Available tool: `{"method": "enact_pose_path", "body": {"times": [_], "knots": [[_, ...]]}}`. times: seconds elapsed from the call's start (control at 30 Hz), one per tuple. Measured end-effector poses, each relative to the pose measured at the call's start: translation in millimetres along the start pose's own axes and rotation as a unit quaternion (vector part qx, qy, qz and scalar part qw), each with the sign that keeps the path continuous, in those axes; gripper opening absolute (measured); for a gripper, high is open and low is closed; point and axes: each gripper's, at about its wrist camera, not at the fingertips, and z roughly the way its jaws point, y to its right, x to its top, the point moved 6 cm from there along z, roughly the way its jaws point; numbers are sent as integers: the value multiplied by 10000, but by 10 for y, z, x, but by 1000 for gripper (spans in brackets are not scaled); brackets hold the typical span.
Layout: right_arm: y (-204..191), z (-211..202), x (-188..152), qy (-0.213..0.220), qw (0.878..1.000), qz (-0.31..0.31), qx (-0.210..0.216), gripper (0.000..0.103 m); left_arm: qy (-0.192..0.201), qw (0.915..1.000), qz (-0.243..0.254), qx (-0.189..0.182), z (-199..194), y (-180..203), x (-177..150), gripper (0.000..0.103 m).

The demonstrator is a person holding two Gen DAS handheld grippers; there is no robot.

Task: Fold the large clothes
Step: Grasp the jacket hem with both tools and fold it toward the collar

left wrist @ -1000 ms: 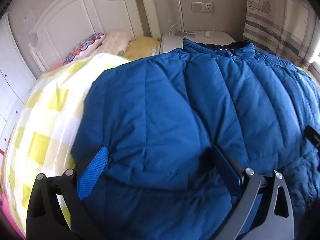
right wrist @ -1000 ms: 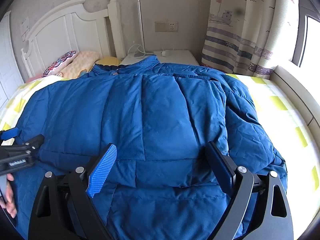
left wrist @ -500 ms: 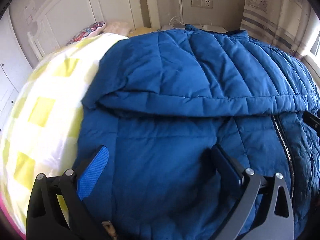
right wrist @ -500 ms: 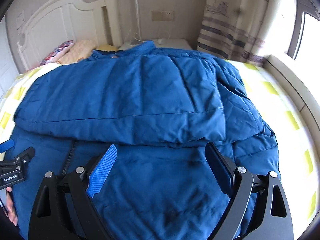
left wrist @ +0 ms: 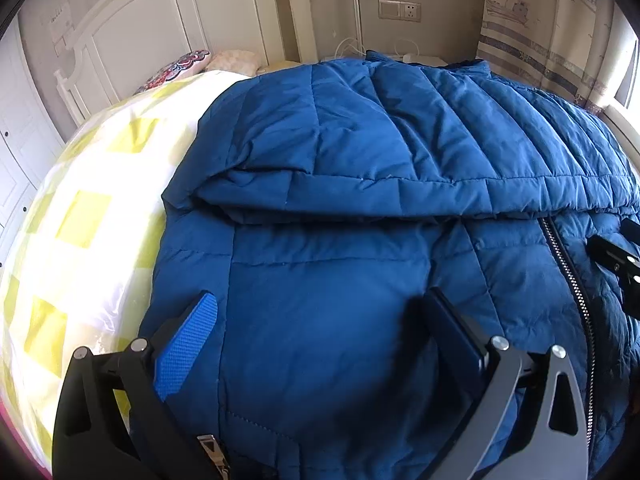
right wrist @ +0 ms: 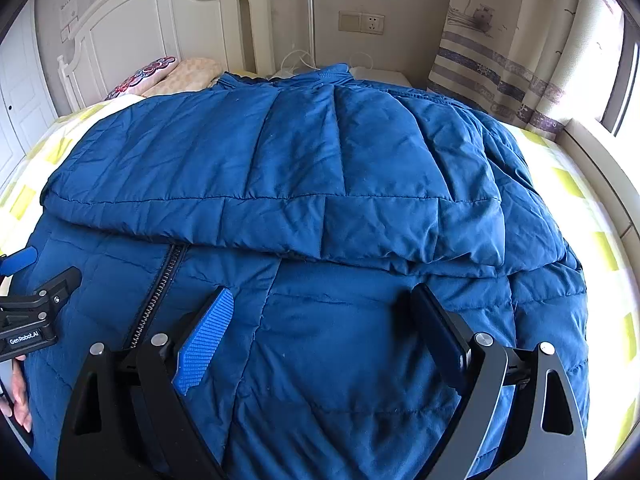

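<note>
Blue down jacket (left wrist: pixel 340 208) lies spread on the bed (left wrist: pixel 92 216), one fold already laid across. Both tools, left (left wrist: pixel 320 320) and right (right wrist: pixel 324 312), stand wide and empty; I would pinch the near hem evenly at both sides before folding over.

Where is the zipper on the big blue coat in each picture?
Left wrist view: the zipper runs down the right side of the blue coat, near the picture's right edge.
Right wrist view: the zipper runs down the left side, just left of the right gripper.
Shared landmark: the wall socket behind the bed.
</note>
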Motion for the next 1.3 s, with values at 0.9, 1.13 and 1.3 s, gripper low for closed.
{"method": "enact_pose_path", "body": {"times": [0.9,1.13,1.3], "knots": [[95,-590,-592,-141,9979,-537,-324,87,-22,9998,142,156,-568,-35,-669,101],[303,-939,-745,14,9999,-62,-137,87,92,9989,-350,-283,-808,-220,-724,101],[-110,-1083,-1049,-58,9962,-867,114,87,209,9977,374,-531,-1035,246,-968,101]]}}
